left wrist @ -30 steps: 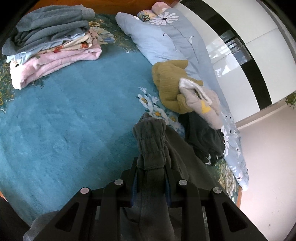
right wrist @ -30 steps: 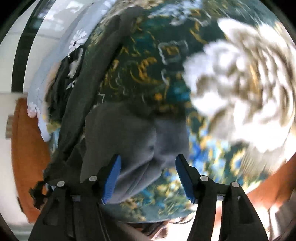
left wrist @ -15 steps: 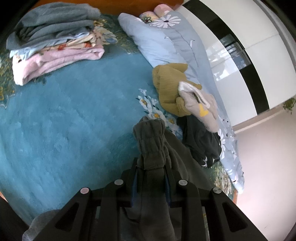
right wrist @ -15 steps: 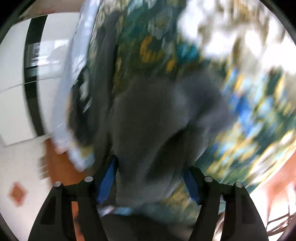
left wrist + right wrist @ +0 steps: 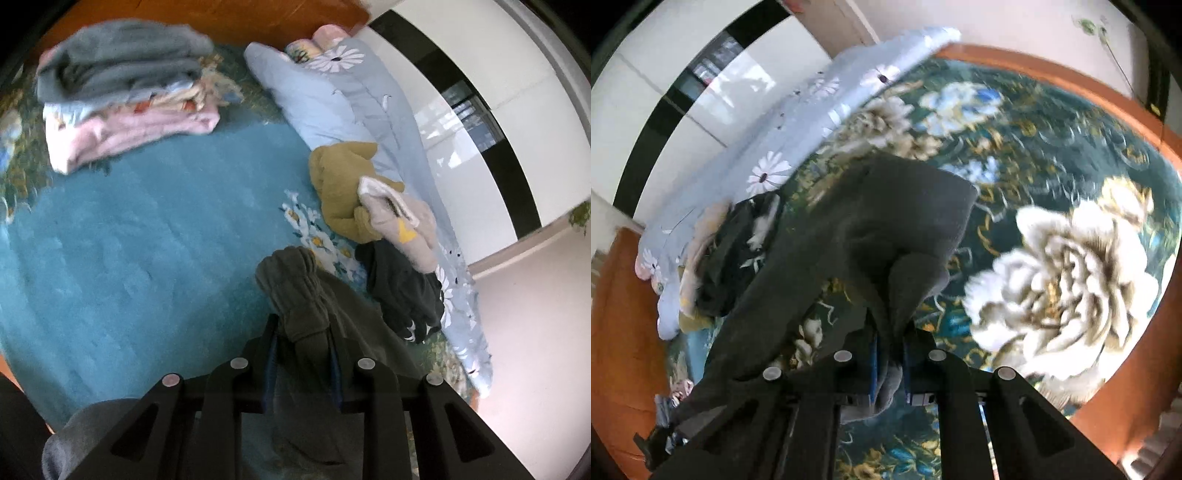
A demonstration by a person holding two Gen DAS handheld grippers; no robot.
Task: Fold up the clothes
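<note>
Dark grey-green trousers (image 5: 295, 295) clamped by the elastic waistband in the left tongs (image 5: 302, 354), lifted above the teal bed blanket (image 5: 129, 240). Beyond, a folded stack (image 5: 125, 92); to the right, unfolded clothes (image 5: 373, 218) beside a pale blue quilt (image 5: 332, 96).

Right wrist view: right tongs (image 5: 889, 365) pinched tight on grey trouser fabric (image 5: 886, 221), over the flowered blanket (image 5: 1052, 280).

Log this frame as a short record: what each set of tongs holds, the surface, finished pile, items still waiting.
left tongs: shut on the ribbed cuff of the dark grey garment
right tongs: shut on a bunched edge of the same garment
surface: teal floral blanket
finished pile: folded stack, grey on top, pink at the bottom, far left
waiting: mustard garment, beige garment, black garment, beside the light blue quilt
</note>
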